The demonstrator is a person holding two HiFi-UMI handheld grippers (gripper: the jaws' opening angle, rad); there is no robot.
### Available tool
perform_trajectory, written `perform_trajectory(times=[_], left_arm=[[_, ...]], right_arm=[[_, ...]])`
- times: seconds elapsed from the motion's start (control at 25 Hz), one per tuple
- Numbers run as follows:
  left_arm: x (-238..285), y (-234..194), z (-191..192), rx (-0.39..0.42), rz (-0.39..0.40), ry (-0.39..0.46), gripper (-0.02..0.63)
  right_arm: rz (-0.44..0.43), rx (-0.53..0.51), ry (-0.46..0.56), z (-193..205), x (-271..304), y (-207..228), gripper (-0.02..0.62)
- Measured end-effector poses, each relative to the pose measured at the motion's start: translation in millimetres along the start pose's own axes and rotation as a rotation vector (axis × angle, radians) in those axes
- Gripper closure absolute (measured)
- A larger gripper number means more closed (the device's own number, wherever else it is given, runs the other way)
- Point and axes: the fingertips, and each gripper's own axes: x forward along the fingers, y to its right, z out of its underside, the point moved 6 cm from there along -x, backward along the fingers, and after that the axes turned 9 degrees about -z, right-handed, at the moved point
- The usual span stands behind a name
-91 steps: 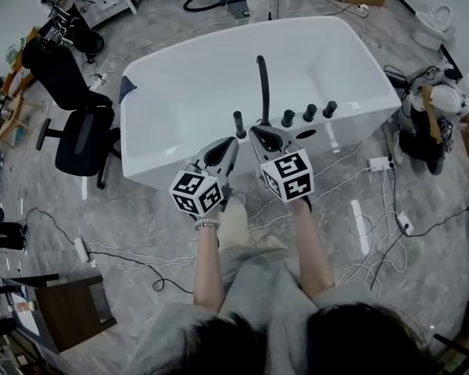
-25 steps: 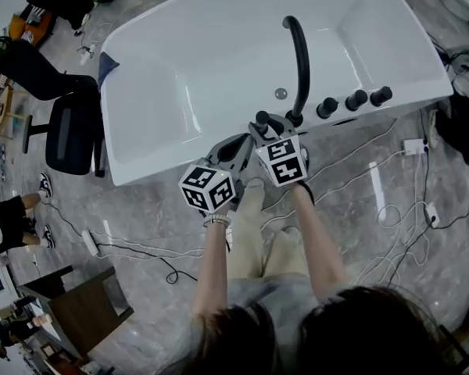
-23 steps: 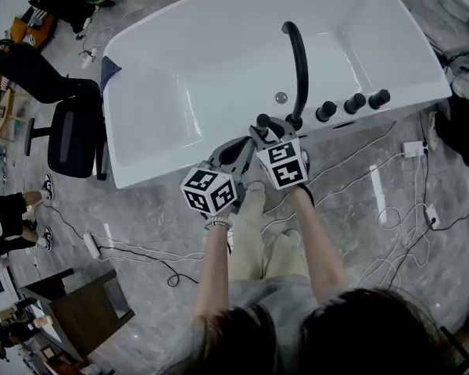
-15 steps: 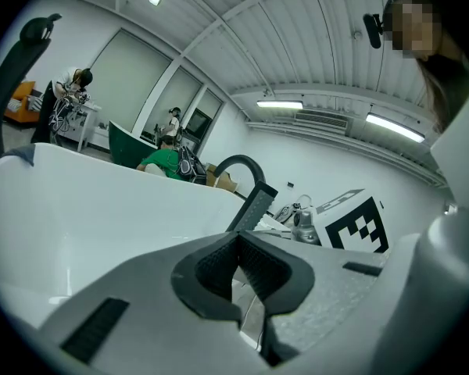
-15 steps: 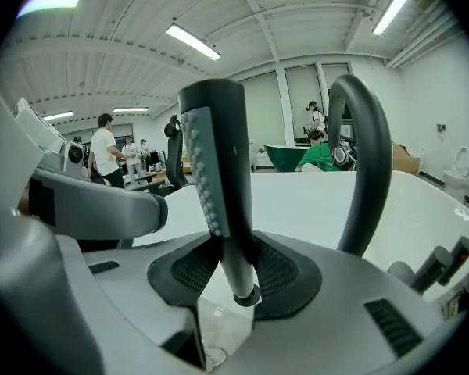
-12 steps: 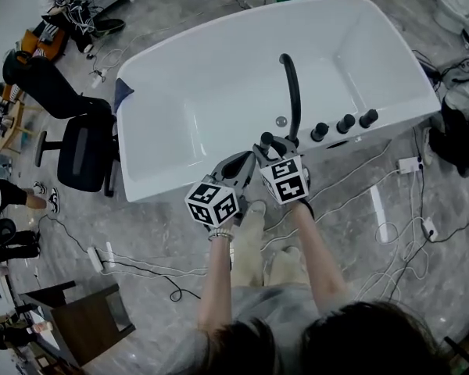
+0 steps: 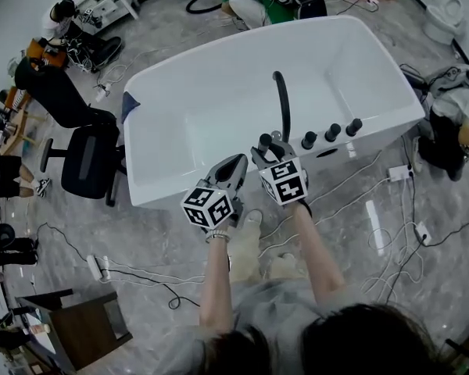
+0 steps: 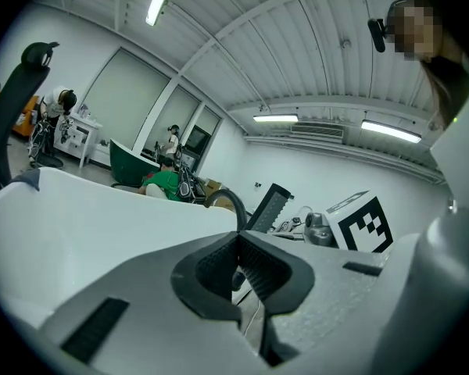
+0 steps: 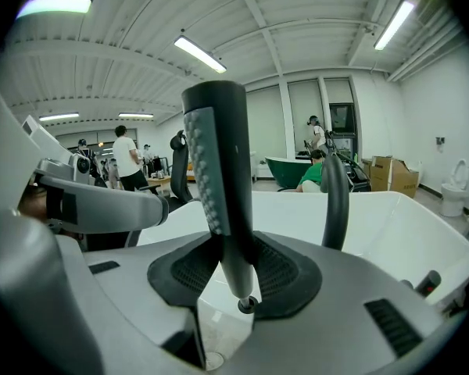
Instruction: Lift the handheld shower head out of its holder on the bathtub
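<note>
right hand-held gripper [image 9: 233, 268]: clamped on upright shower head [image 9: 219, 155] | left hand-held gripper [image 8: 238, 262]: closed, empty

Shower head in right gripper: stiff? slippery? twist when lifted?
Shower head looks rigid: a straight wand, probably no flex. Its smooth handle may slip, though the right gripper clamps it with ribbed pads. Held low, the tall top might tilt.

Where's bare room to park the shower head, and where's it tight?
Widest free patch: the white bathtub basin, left of the black curved spout. The near rim left of the left gripper is bare too. Crowded: the rim right of the right gripper, which clamps the black handheld shower head, holds three black knobs. Cables litter the floor.
</note>
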Motion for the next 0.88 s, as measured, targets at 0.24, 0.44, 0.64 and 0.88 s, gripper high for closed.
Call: perform_trajectory(times=[0.24, 0.44, 0.64, 0.88], left_arm=[[-17, 16, -19, 0.009, 0.005, 0.043, 0.601], [-30, 26, -33, 0.022, 0.012, 0.066, 0.601], [-37, 40, -41, 0.037, 0.031, 0.082, 0.601], [-43, 54, -51, 0.067, 0.062, 0.095, 0.601]], right_arm=[[0.007, -0.021, 0.037, -25, -26, -11, 0.463], [0.013, -0.031, 0.073, -42, -44, -19, 0.463], [0.029, -0.034, 0.114, -54, -68, -25, 0.463], [0.055, -0.041, 0.147, -64, -91, -29, 0.463]])
